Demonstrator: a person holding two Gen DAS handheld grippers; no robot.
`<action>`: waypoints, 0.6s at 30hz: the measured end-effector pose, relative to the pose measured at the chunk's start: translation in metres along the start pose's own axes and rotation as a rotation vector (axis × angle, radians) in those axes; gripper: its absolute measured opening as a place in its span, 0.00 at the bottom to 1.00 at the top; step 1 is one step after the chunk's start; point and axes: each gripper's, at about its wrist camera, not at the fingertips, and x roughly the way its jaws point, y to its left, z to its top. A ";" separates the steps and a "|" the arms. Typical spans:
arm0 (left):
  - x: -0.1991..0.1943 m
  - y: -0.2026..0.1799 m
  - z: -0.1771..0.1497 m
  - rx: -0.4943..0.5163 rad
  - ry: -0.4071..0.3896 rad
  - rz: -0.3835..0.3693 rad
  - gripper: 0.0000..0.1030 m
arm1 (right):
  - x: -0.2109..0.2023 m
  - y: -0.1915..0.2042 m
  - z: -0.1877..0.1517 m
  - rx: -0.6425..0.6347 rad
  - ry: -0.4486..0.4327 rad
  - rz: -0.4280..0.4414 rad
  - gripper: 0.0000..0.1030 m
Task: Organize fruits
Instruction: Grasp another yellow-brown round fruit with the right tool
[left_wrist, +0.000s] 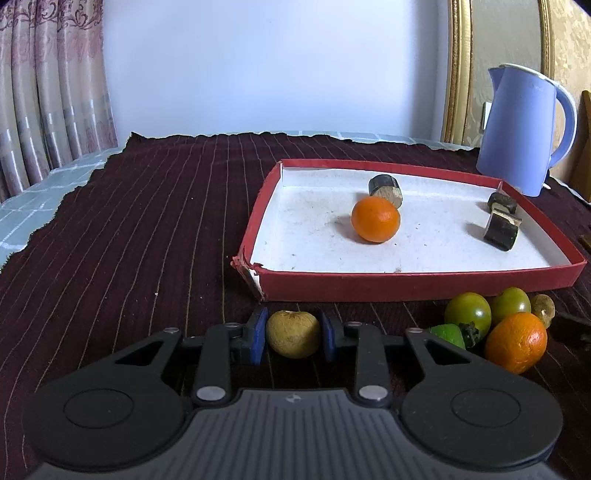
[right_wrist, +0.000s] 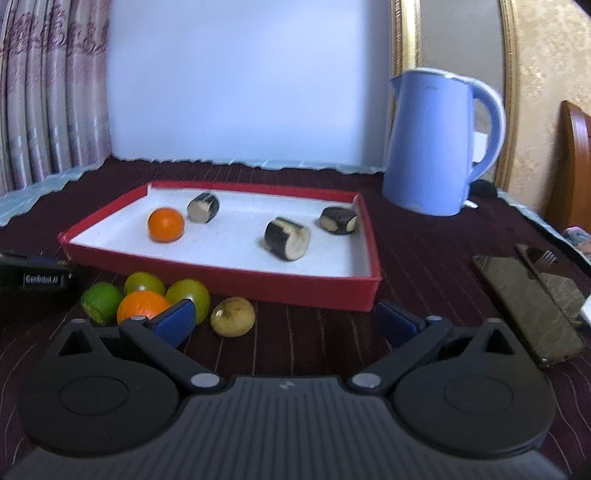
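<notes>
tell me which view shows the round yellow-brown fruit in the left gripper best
The left wrist view: the round yellow-brown fruit sits close and sharp between the left gripper's blue pads, which press its sides. The right wrist view does not show it; only that gripper's black body appears at the left edge.

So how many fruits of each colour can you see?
Round orange fruits: 2, one in the red tray, one on the cloth
Green fruits: 3
Yellow-brown fruits: 2, one between the left gripper's pads, one loose
Total: 7
</notes>
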 end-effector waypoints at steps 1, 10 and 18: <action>0.000 0.000 0.000 0.001 0.000 0.001 0.28 | 0.003 0.002 0.000 -0.016 0.015 0.005 0.89; 0.000 0.000 0.000 0.004 0.000 0.003 0.28 | 0.024 0.011 0.009 -0.073 0.078 0.093 0.64; 0.001 0.000 0.000 0.000 0.000 0.001 0.28 | 0.024 0.004 0.007 -0.037 0.095 0.156 0.27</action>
